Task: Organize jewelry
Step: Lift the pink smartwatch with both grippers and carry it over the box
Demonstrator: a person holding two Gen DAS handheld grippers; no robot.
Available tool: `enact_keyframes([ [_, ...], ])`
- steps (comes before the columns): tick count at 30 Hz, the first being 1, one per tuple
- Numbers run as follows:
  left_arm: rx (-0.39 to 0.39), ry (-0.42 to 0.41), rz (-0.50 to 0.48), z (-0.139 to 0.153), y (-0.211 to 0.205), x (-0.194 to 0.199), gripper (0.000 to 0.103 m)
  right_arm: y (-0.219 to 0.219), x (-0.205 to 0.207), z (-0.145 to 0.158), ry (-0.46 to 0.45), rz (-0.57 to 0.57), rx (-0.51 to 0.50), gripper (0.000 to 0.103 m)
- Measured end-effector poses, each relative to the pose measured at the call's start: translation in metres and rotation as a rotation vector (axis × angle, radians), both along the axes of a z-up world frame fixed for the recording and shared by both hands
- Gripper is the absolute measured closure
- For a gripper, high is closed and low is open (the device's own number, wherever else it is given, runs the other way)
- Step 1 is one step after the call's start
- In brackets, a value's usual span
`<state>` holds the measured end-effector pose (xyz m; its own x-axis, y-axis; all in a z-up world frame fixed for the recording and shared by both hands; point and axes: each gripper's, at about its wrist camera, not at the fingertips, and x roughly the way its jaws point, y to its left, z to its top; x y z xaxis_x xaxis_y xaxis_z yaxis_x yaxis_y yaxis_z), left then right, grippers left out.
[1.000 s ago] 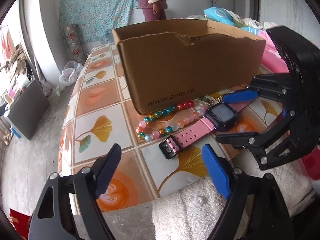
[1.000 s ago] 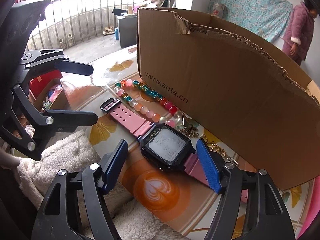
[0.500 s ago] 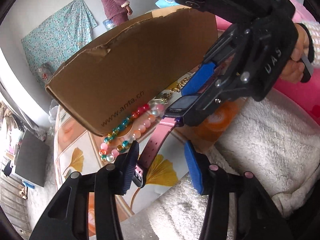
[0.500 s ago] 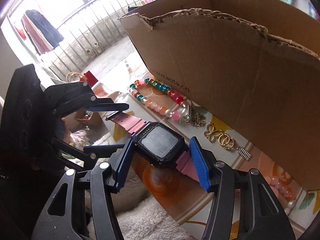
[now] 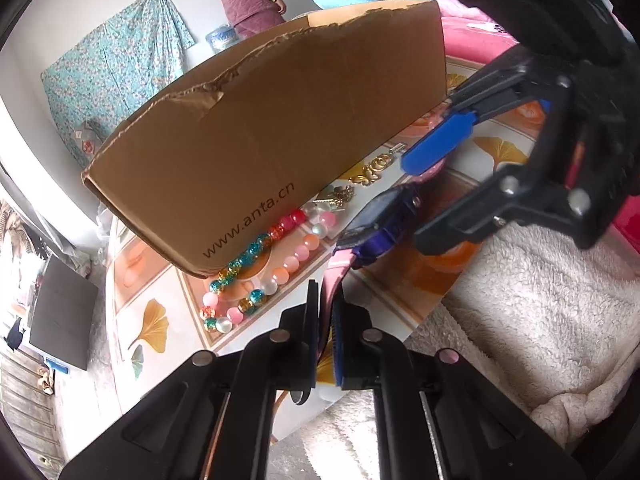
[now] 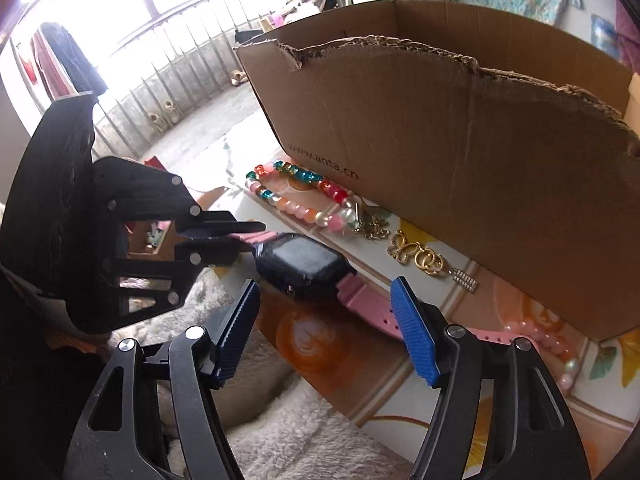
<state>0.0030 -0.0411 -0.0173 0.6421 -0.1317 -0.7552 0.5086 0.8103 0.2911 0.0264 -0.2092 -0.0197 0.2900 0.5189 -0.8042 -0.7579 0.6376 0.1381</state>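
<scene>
The left tool (image 5: 327, 322) has just been closing and now pinches one pink strap end of the watch (image 6: 304, 265), whose dark face lies just ahead of it, tilted off the tiled surface (image 6: 448, 396). The right tool (image 6: 326, 330) has just been opening and stands spread, its blue pads either side of the watch's other strap without pressing on it. Beyond the watch lie a bead bracelet (image 6: 298, 194) and gold chain pieces (image 6: 416, 256), right along the front wall of the cardboard box (image 6: 460, 152).
</scene>
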Motion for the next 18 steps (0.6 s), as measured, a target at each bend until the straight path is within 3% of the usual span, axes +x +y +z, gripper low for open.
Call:
enact_keyframes([
  [3,-0.017,0.013,-0.006,0.000,0.004,0.006,0.098,0.004,-0.013,0.000,-0.105,-0.025,-0.076,0.040],
  [6,-0.017,0.017,-0.006,-0.002,0.004,0.008,0.098,0.005,-0.019,-0.001,-0.204,-0.048,-0.147,0.052],
  [9,-0.007,0.005,0.001,-0.004,-0.004,0.000,0.098,0.006,-0.028,-0.003,-0.319,-0.079,-0.222,0.066],
  [11,0.031,-0.035,0.009,-0.008,-0.006,-0.008,0.099,0.012,-0.034,-0.005,-0.405,-0.104,-0.278,0.082],
  [13,0.076,-0.075,0.012,-0.012,-0.012,-0.016,0.099,0.015,-0.039,-0.010,-0.497,-0.130,-0.341,0.090],
  [18,0.079,-0.125,0.027,-0.009,-0.023,-0.028,0.100,-0.005,-0.047,0.004,-0.555,-0.189,-0.303,0.096],
])
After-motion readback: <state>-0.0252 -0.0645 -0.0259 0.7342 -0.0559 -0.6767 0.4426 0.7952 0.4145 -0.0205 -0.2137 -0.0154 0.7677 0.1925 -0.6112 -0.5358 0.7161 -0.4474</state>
